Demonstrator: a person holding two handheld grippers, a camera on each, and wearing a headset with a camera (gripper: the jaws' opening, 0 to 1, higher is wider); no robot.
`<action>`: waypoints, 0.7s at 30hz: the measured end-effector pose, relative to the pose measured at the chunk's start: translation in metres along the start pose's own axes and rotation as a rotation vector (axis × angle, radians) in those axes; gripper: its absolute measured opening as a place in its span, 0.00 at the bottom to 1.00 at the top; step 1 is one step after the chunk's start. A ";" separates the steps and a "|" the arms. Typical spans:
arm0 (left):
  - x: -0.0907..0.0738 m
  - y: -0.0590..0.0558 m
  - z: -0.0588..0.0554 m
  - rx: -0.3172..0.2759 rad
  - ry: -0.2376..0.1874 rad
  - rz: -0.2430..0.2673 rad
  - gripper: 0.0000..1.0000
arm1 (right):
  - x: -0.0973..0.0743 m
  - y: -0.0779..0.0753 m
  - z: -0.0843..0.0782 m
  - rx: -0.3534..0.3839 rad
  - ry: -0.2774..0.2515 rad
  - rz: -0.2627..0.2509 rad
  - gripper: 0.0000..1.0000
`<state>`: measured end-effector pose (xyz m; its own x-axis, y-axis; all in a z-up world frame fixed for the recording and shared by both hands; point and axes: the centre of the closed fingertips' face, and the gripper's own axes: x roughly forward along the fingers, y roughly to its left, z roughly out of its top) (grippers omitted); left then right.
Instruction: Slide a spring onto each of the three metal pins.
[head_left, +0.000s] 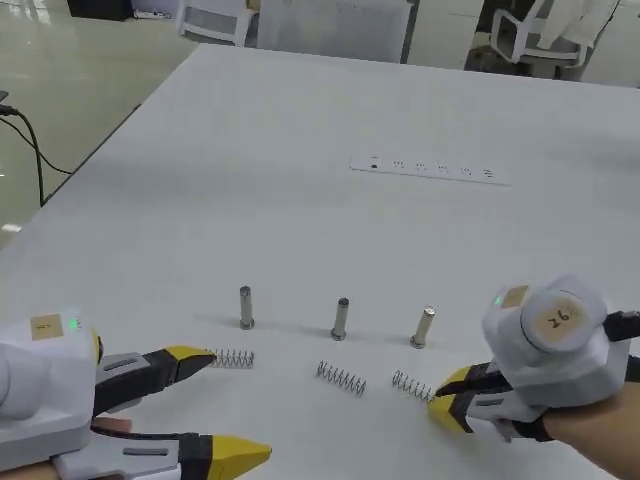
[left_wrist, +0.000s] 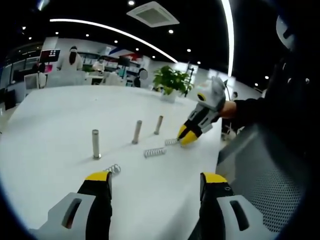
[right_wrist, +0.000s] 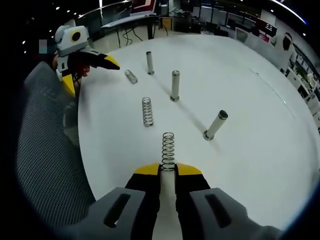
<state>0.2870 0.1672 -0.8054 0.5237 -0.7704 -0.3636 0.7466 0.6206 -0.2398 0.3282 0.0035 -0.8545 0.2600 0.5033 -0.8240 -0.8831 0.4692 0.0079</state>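
Three pins stand upright in a row on the white table: left pin, middle pin and right pin. Each is bare, with a spring lying flat just in front of it, a layout that seems meant to pair one spring with one pin. The right gripper has its jaws drawn narrow and pinched on the near end of the right spring, which runs straight out from the tips toward twelve o'clock in the right gripper view. Gripping it by the end probably leaves the far coil free to go over a pin top. The right pin sits between one and two o'clock from those tips, near but apart. The left gripper is spread wide and holds nothing. The left spring lies just beyond one tip at about ten o'clock, with the left pin farther out on much the same line. The middle spring lies untouched.
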 end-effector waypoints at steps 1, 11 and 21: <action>0.001 -0.001 -0.001 0.009 0.008 -0.006 0.67 | 0.000 0.001 0.000 0.001 0.002 0.002 0.07; 0.002 -0.015 0.007 0.065 0.031 -0.078 0.65 | -0.006 0.008 0.011 0.020 -0.035 0.028 0.07; 0.013 -0.026 0.019 0.146 0.073 -0.161 0.60 | -0.013 0.018 0.018 0.007 -0.059 0.053 0.07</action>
<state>0.2817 0.1384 -0.7864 0.3660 -0.8418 -0.3967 0.8724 0.4588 -0.1688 0.3162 0.0183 -0.8338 0.2358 0.5692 -0.7876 -0.8934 0.4458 0.0548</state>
